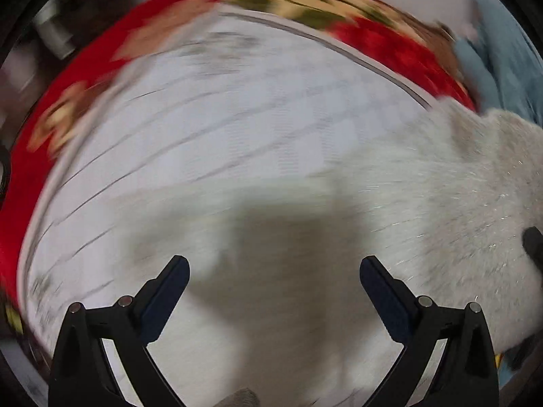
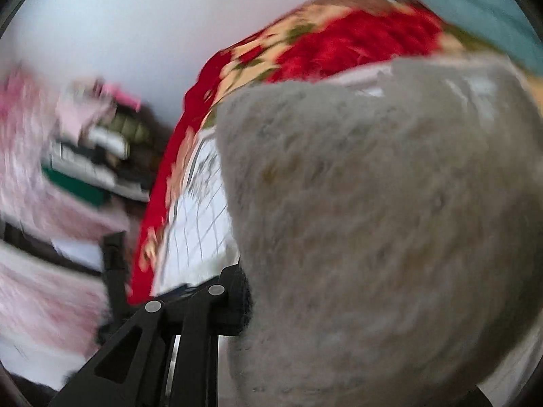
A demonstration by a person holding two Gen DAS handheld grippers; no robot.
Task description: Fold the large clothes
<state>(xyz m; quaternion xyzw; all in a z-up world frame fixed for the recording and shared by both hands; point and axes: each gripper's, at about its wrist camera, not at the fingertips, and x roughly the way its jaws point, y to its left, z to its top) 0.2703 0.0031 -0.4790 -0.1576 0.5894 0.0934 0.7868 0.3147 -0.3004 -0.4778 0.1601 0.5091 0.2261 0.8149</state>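
Fuzzy garment: pale grey-cream woolly garment [image 2: 390,220] fills my right wrist view, bunched right against the lens; from my left wrist view it [image 1: 441,203] spreads over the bed, below and to the right.
Left gripper [image 1: 274,268]: my jaws stand wide apart, holding nothing, poised over the garment's shadowed part.
Right gripper [image 2: 234,305]: only one black finger shows, touching the garment's edge; the other is hidden behind the cloth, so I cannot tell how my jaws stand.
Bed cover: white sheet with thin dark grid lines [image 1: 237,118], under the garment.
Blanket: red floral plush blanket [image 1: 373,40] along the sheet's far edge.
Sharpness: both views blurred.
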